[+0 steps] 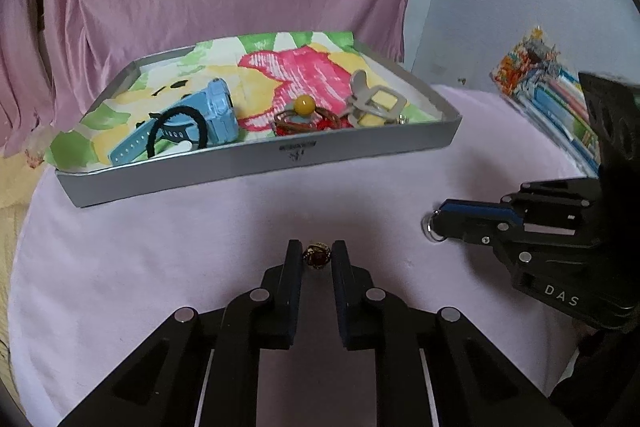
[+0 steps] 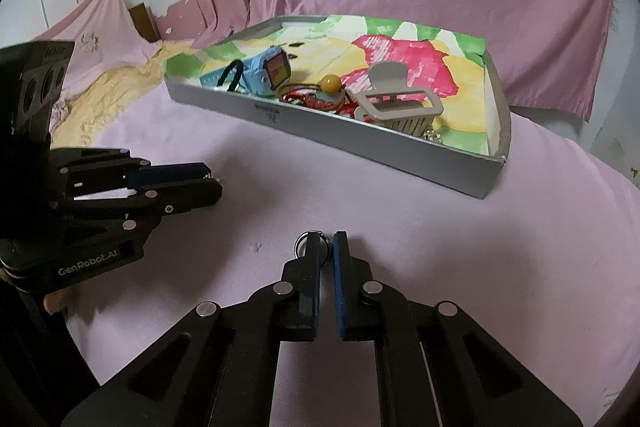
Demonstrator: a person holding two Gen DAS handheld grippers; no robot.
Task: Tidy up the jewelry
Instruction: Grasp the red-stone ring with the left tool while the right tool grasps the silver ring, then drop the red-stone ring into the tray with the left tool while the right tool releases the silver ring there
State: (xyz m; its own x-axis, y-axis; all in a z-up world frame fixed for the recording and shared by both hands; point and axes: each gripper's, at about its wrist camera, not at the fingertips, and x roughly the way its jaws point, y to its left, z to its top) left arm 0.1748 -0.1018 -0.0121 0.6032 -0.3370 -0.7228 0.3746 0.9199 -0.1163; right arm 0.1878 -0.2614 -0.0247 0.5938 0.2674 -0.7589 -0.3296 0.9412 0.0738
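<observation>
A small gold ring with a red stone [image 1: 317, 257] rests on the pink tabletop, and my left gripper [image 1: 317, 251] is shut on it, one finger on each side. My right gripper [image 2: 326, 247] is shut on a silver ring [image 2: 303, 243] low over the table; the ring's loop sticks out past the left fingertip. In the left wrist view the right gripper [image 1: 438, 223] reaches in from the right with the silver ring [image 1: 431, 231] at its tip. Beyond both stands a grey tray [image 1: 296, 163] lined with flowered cloth.
The tray [image 2: 360, 143] holds a blue watch [image 1: 218, 107], a black hair tie [image 1: 176, 131], a yellow-bead band [image 1: 304, 105] and a beige claw clip [image 2: 396, 103]. Colourful books [image 1: 560, 99] lie at the table's right edge. A pink curtain hangs behind.
</observation>
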